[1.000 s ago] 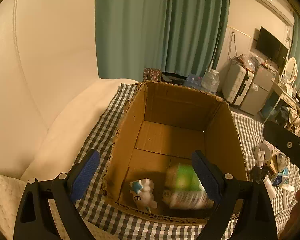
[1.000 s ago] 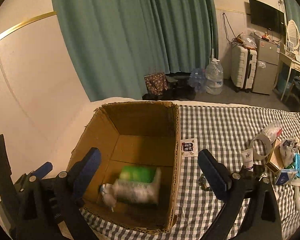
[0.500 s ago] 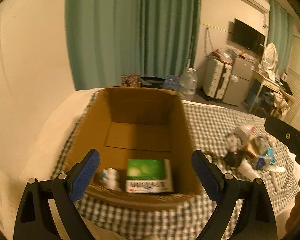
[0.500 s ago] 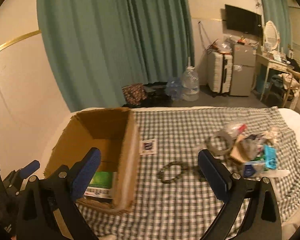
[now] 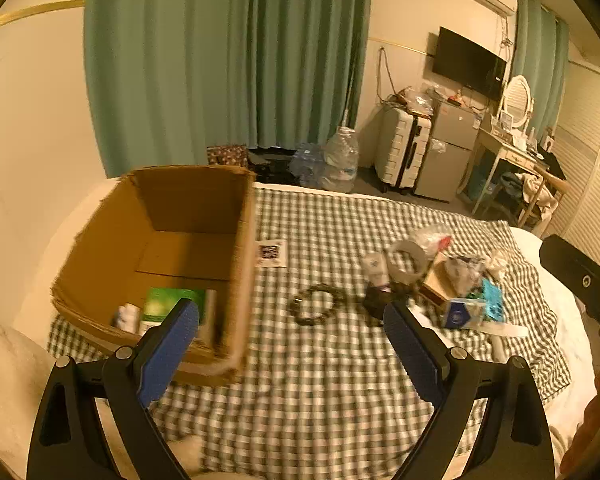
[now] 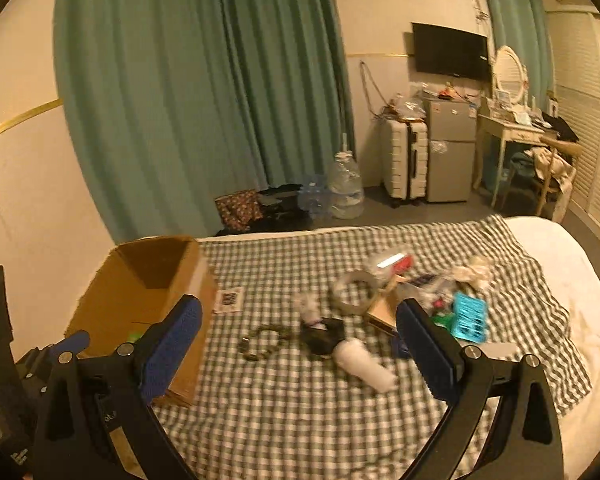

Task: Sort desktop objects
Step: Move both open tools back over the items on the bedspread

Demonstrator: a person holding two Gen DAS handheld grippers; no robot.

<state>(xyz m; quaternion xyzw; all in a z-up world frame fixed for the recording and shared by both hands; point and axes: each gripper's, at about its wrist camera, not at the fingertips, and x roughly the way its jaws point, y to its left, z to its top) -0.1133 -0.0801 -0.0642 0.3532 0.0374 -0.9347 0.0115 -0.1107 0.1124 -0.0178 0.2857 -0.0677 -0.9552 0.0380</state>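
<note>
Two claws: both mine, one in each hand, held above a bed spread with a checked cloth [image 5: 320, 380].
Left claw [image 5: 292, 332]: spread wide, nothing between its blue pads.
Right claw [image 6: 300, 340]: spread wide too, holding nothing.
Cardboard box [image 5: 100, 240]: open on top, on the left part of the cloth; inside it, near the front wall, lie a green packet [image 5: 172, 304] and a small white thing [image 5: 126, 316] too blurred to name.
Card [image 5: 270, 252]: small, white, with a dark printed square, flat on the cloth just right of the box.
Bead bracelet [image 5: 314, 310]: dark ring lying loose on the cloth, between the box and the heap.
Heap [image 6: 420, 300]: unsorted things on the right part of the cloth, crowded together.
In the heap: a roll of tape [image 6: 356, 292], a brown carton [image 6: 384, 308], a bright blue box [image 6: 470, 318] and crumpled plastic.
White tube [image 6: 364, 364]: on its side, in front of the heap, near my right claw.
Sharpness: both views are smeared.
</note>
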